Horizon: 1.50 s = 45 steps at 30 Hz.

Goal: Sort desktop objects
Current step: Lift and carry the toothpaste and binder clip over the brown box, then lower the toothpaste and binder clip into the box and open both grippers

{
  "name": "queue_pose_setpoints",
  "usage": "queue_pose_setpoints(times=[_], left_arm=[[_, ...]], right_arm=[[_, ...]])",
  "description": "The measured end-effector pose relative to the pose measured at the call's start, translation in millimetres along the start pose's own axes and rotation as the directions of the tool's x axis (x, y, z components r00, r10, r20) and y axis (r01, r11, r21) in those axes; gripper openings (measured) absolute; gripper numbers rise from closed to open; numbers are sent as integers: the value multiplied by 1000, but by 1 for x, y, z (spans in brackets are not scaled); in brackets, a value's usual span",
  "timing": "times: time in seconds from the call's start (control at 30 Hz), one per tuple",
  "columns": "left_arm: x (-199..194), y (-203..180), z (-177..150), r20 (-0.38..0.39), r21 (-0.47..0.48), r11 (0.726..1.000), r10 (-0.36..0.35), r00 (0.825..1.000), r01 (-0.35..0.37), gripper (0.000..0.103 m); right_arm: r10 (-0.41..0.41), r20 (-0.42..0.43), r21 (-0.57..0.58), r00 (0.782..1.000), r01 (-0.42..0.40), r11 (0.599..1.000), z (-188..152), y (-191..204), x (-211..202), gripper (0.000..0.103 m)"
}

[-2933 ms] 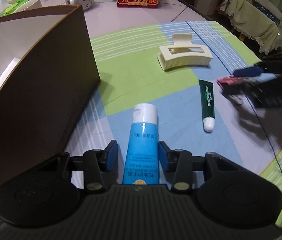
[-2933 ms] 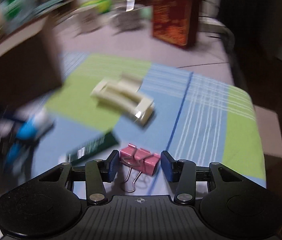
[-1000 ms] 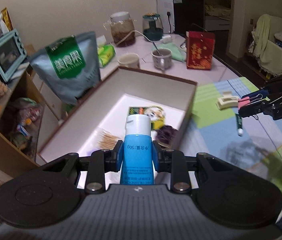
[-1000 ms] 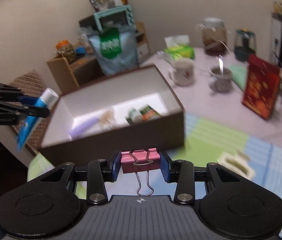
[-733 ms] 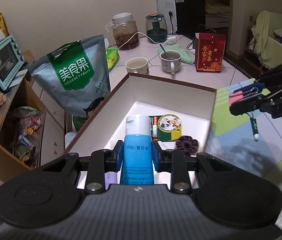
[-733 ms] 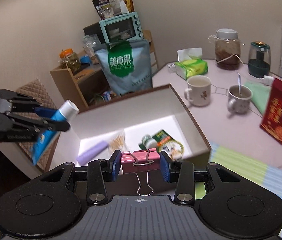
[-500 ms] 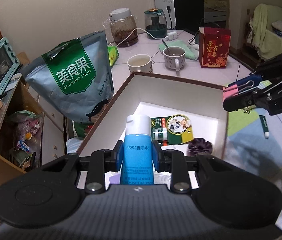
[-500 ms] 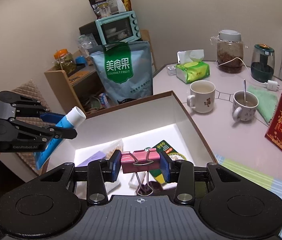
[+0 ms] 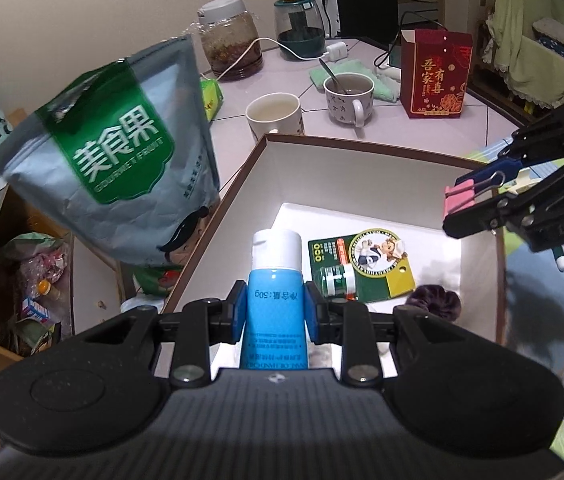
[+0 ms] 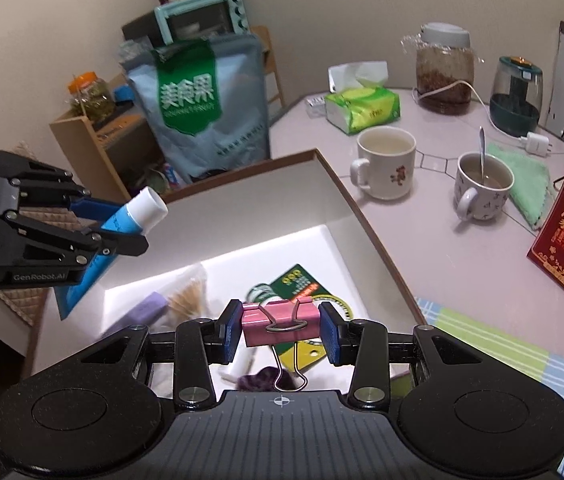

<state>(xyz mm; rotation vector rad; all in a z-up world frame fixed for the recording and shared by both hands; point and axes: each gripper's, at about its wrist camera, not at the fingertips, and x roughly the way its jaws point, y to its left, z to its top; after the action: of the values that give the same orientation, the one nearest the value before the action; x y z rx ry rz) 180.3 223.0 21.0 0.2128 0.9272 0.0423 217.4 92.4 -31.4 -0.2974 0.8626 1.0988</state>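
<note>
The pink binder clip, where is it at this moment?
The pink binder clip is clamped in the right gripper, held above the open box, over the green card.

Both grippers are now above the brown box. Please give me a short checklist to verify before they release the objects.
1. Left gripper grips the blue tube: ok.
2. Right gripper grips the pink binder clip: ok.
3. Both objects are over the brown box: ok.
4. The two grippers are apart: ok.
5. Free floor remains among the green card, purple scrunchie and lilac tube: ok.
6. Drop height is gentle: cannot tell.
</note>
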Motion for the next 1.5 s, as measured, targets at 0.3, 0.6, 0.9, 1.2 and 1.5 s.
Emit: queue_pose_setpoints(times=[0.3,0.6,0.9,1.2,1.5], left_arm=[[68,-2,25,-58,-1,999,-40,998,40,25],[112,2,35,-104,-19,998,-55,993,54,25],[118,4,39,-58,-9,1000,-21,998,21,54],[104,8,26,-110,-24,1000,-7,994,5,54],[76,10,6,-141,-44,999,21,990,-27,67]], right_arm=[[-33,-119,4,992,34,999,9,-20,50,40],[-38,-153,-85,988,25,996,17,-12,73,40],[-98,-122,-240,988,66,968,19,3,84,50],[-104,-166,-183,981,73,980,16,-1,66,73],[-96,-206,-130,974,70,989,9,4,59,74]])
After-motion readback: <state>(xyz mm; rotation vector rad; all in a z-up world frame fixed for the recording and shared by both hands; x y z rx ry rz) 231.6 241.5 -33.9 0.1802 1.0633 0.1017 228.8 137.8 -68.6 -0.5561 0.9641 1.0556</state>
